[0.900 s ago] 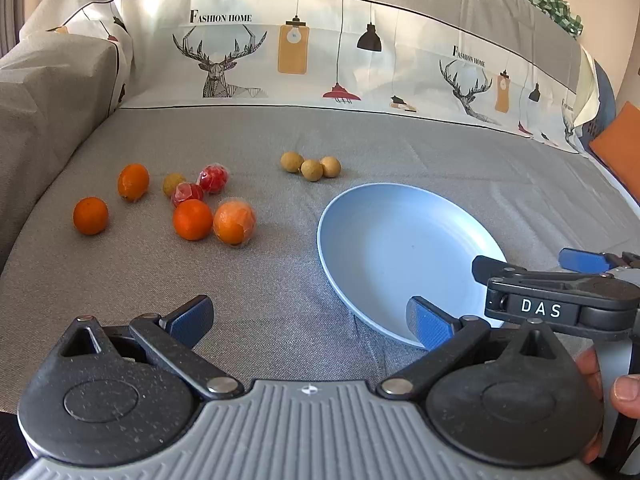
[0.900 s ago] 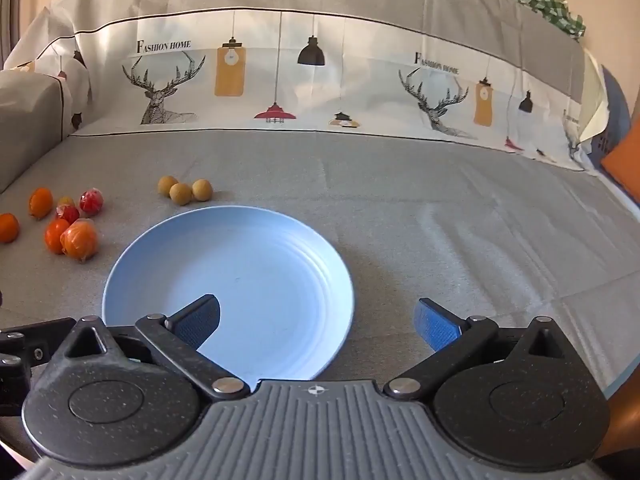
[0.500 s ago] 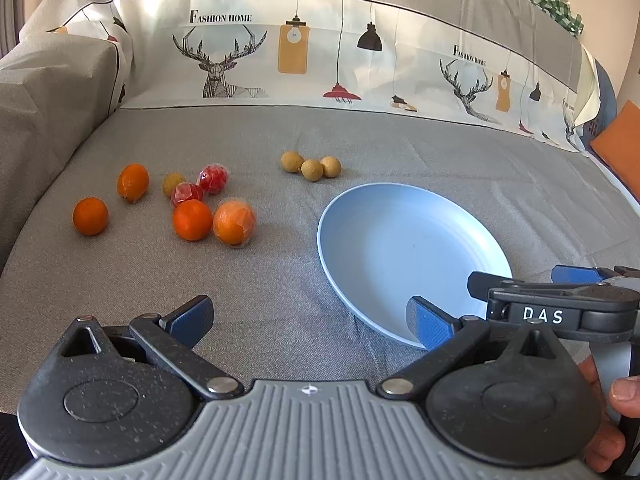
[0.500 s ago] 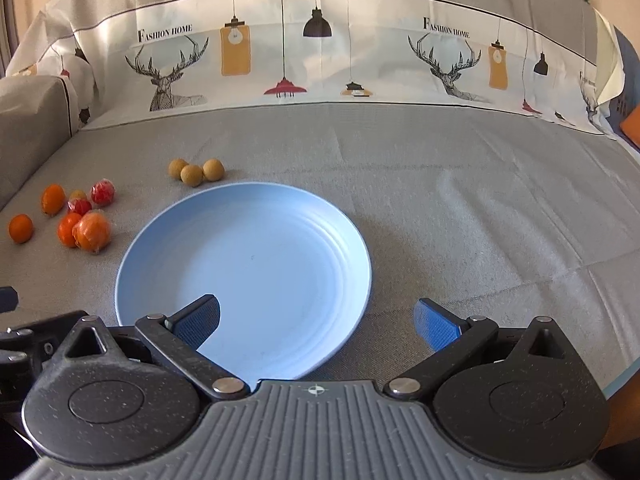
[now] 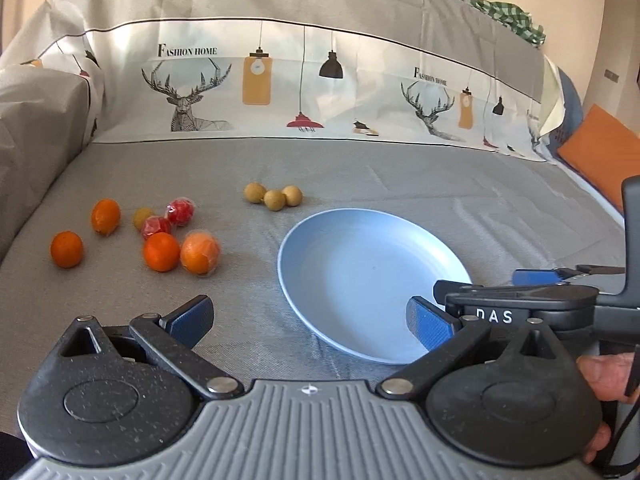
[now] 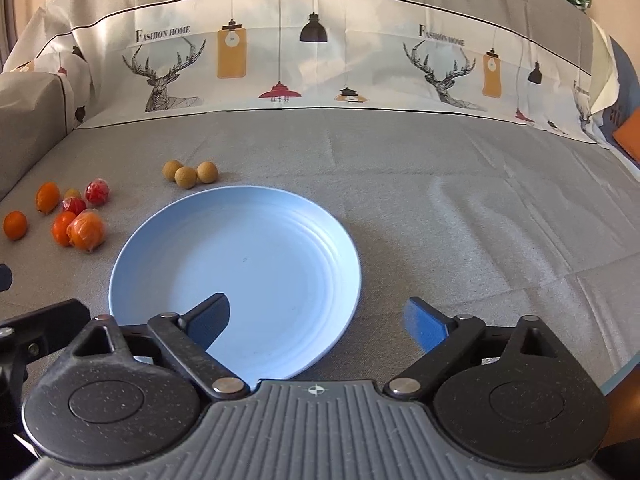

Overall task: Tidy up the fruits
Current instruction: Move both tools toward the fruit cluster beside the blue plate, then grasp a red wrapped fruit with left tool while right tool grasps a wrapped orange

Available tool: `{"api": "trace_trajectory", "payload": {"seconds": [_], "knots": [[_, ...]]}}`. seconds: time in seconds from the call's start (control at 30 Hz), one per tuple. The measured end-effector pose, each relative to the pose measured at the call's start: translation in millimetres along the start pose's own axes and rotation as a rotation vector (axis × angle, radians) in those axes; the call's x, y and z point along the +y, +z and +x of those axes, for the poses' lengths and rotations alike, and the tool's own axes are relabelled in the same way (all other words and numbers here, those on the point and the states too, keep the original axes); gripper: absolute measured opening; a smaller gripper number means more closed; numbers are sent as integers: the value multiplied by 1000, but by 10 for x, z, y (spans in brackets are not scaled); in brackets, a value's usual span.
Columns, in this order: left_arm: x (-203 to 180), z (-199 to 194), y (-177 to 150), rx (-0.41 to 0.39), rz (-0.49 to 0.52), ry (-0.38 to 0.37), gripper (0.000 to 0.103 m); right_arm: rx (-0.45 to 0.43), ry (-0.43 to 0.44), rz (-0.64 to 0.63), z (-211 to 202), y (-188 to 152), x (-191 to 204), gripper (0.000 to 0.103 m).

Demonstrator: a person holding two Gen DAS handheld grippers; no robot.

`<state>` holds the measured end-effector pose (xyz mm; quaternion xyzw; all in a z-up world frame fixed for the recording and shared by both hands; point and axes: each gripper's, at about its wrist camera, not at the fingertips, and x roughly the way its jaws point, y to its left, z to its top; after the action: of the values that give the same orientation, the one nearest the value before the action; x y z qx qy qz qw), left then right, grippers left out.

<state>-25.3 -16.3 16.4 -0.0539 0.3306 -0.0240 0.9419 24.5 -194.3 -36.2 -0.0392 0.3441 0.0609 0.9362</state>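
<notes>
An empty light blue plate (image 5: 372,276) (image 6: 240,264) lies on the grey cloth. Left of it lie several small oranges (image 5: 162,251) (image 6: 63,228), one of them plastic-wrapped (image 5: 200,251) (image 6: 87,234), two wrapped red fruits (image 5: 181,211) (image 6: 97,191) and a small yellow fruit (image 5: 142,217). Three tan longans (image 5: 274,199) (image 6: 186,176) sit behind the plate. My left gripper (image 5: 310,318) is open and empty, low over the cloth at the plate's near left edge. My right gripper (image 6: 318,318) is open and empty over the plate's near right rim; it also shows in the left wrist view (image 5: 520,292).
A printed cloth backrest (image 5: 320,92) with deer and lamps rises behind. A grey covered armrest (image 5: 36,120) stands at the left. An orange cushion (image 5: 600,152) lies at the far right. Wrinkled grey cloth (image 6: 500,208) spreads right of the plate.
My right gripper has moved forward and lower over the plate, which now looks larger and nearer in its view. My left gripper has barely moved.
</notes>
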Motion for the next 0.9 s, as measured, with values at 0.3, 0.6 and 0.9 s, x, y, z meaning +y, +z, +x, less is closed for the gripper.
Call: {"api": "trace_trajectory", "payload": {"seconds": [0.3,0.6,0.9], "knots": [[64,-110,119,19,15,-11,77,-51,45,60,-48,23,-42,70],[412,-180,647,-84,232,21,40,-139,145,94,-150,97,23,59],[1478,-50,619,-94,-251,112,34,-175,249,72,-212,134,170,59]]}}
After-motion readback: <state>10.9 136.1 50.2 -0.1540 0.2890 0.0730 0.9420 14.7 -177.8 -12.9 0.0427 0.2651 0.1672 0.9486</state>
